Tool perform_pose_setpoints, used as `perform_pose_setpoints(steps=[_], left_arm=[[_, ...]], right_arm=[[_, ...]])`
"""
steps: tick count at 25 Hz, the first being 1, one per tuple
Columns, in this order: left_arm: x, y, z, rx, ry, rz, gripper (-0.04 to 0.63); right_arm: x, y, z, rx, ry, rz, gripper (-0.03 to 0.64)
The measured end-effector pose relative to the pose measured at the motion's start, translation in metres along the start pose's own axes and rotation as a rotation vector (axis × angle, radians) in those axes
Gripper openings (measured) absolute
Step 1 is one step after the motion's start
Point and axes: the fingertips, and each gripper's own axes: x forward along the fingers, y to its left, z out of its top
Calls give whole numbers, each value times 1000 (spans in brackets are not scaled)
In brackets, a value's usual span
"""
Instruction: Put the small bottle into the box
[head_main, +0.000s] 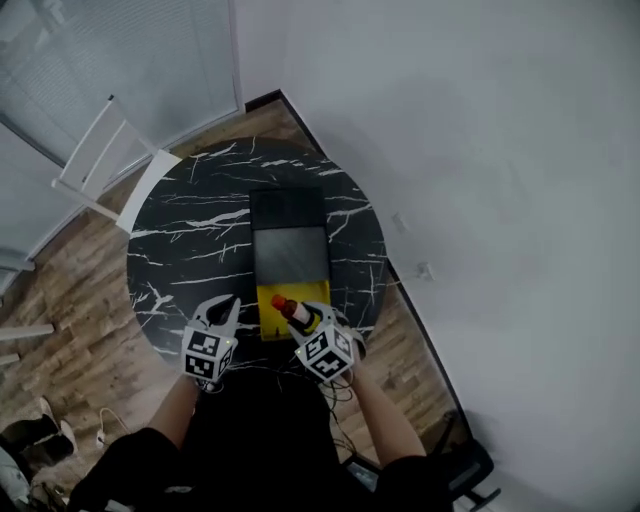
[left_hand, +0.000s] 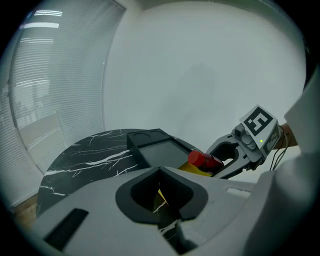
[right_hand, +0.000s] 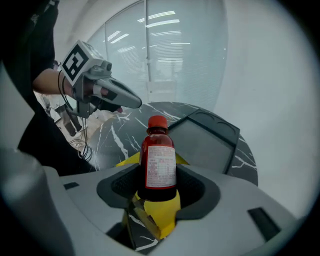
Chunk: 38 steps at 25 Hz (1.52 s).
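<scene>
My right gripper (head_main: 305, 318) is shut on a small bottle (head_main: 293, 311) with a red cap, dark red contents and a white label (right_hand: 158, 160). It holds the bottle upright over the yellow flap (head_main: 268, 318) at the near end of the box. The box (head_main: 252, 255) is a long black one with a grey inside, and it lies in the middle of the round black marble table (head_main: 180, 230). My left gripper (head_main: 225, 305) hangs just left of the flap with nothing in it. In the left gripper view its jaws meet (left_hand: 160, 172), and the bottle's red cap (left_hand: 202, 160) shows to the right.
A white chair (head_main: 100, 160) stands at the table's far left edge. A plain white wall runs close along the right. Wooden floor (head_main: 70, 300) surrounds the table, with cables and shoes (head_main: 40, 430) lying at the lower left.
</scene>
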Motion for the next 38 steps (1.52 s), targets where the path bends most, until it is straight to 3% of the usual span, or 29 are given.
perform_pose_setpoints(steps=[3, 8, 19, 26, 38], left_arm=[[5, 5, -16, -48, 24, 58, -2], [10, 9, -41, -145, 43, 130, -2], [3, 2, -69, -239, 60, 201, -2], [-5, -8, -83, -267, 66, 231, -2], [-3, -22, -84, -277, 72, 261, -2]], right_arm=[[17, -2, -5, -35, 37, 91, 210], [40, -1, -20, -163, 120, 170, 210], [61, 25, -54, -374, 287, 328, 212], [68, 32, -63, -442, 324, 350, 212], [73, 31, -66, -467, 336, 346, 212]])
